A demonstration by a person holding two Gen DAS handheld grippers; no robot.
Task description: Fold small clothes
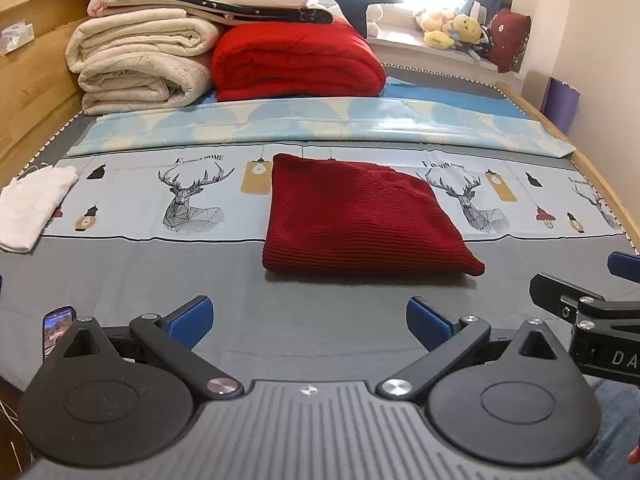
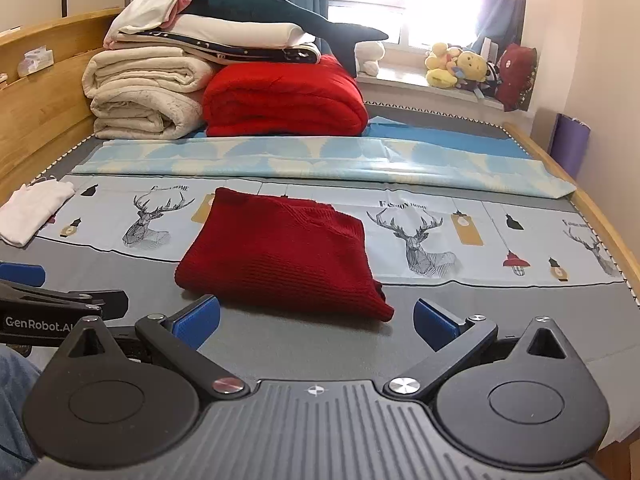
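Note:
A dark red ribbed knit garment [image 1: 356, 220] lies folded into a flat rectangle on the bed, half on the grey sheet and half on the deer-print cloth; it also shows in the right wrist view [image 2: 280, 256]. My left gripper [image 1: 308, 322] is open and empty, held back from the garment's near edge. My right gripper [image 2: 316, 322] is open and empty, just short of the garment's near right corner. Each gripper shows at the edge of the other's view. A white garment [image 1: 32, 208] lies folded at the far left of the bed, also in the right wrist view [image 2: 34, 210].
Folded cream blankets [image 1: 140, 72] and a red quilt [image 1: 296, 60] are stacked at the headboard end. A light blue patterned cloth [image 1: 320, 128] lies folded across the bed. A phone [image 1: 58, 328] lies near left. A wooden bed rail [image 2: 600, 216] runs along the right. Plush toys [image 2: 460, 66] sit on the sill.

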